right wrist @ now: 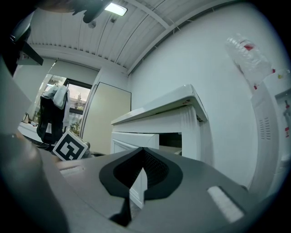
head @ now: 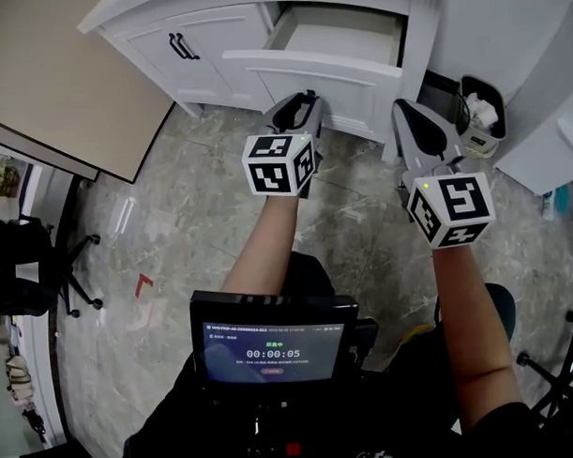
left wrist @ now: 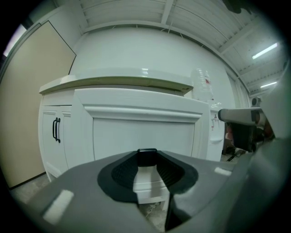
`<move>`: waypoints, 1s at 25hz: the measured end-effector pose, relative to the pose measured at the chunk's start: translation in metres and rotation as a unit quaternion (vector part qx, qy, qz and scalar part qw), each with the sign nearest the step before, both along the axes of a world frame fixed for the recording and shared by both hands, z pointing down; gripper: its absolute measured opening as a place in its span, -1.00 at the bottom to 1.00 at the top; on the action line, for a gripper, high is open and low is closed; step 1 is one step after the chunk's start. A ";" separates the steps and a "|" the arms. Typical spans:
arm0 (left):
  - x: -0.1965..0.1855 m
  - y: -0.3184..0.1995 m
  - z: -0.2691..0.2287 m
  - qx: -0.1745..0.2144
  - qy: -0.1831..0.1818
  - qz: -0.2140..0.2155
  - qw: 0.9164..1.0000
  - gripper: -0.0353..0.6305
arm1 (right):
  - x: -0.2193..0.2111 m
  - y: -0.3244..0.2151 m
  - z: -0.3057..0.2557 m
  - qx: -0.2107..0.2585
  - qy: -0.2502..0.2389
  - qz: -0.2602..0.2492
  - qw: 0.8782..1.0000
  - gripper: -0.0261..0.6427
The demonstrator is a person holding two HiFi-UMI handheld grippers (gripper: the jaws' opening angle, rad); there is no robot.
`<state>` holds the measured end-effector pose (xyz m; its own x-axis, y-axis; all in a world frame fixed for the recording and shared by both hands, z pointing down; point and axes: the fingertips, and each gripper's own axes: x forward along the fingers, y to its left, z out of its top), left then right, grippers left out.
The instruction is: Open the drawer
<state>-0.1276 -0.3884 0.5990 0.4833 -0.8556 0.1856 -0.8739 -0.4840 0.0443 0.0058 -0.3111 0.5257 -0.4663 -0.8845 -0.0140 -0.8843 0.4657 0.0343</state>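
Saw the fingers of both grippers from above in the head view, but could not judge their gaps there. Found the left gripper nosed up against the lower middle of the drawer front, with its tips hidden by its own body. Noted the drawer standing out of the cabinet, its far end cut off under the top. Found the right gripper apart from the drawer, near the cabinet's right post. Made out a bin beyond it, partly hidden, and a screen at the bottom, its small print too fine to read.

Looked along the left jaws in the left gripper view and found them pinched on a small black handle at their tips. Saw a gap below it showing cabinet base and floor. Saw the drawer front filling the middle and a door with black pulls to the left. Could not make out the blurred grey shape blocking the right edge.

Looked along the right jaws in the right gripper view and found them drawn together on nothing, only a thin sliver of white between the pads. Saw the open drawer side-on behind them and the left gripper's marker cube at lower left. Lost the rest of that gripper behind a dark blur.
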 end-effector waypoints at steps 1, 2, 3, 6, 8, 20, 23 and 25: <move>0.000 0.001 -0.002 0.005 -0.001 -0.005 1.000 -0.50 | -0.001 0.000 0.000 0.000 0.001 -0.001 1.000 -0.85; -0.001 0.003 -0.007 0.015 -0.003 -0.011 1.000 -0.48 | -0.002 0.000 0.000 0.000 0.001 -0.002 1.000 -0.85; -0.002 0.005 -0.015 0.029 -0.004 -0.018 0.999 -0.47 | -0.003 0.001 -0.002 0.001 0.002 -0.003 1.000 -0.85; -0.006 0.013 -0.044 0.067 -0.004 -0.032 0.997 -0.54 | -0.006 0.003 -0.011 0.006 0.001 -0.008 1.000 -0.85; -0.003 0.018 -0.060 0.080 -0.001 -0.028 0.996 -0.87 | -0.007 0.003 -0.017 0.010 0.000 -0.009 1.000 -0.85; 0.035 0.057 -0.104 0.077 0.006 0.004 0.997 -0.87 | -0.014 0.009 -0.040 -0.001 0.000 -0.016 1.000 -0.86; 0.041 0.063 -0.133 0.057 0.008 0.003 0.998 -0.87 | -0.016 0.012 -0.066 -0.016 -0.002 -0.023 1.000 -0.86; 0.043 0.069 -0.163 0.040 0.007 0.002 0.999 -0.87 | -0.019 0.015 -0.095 -0.031 0.002 -0.029 0.999 -0.86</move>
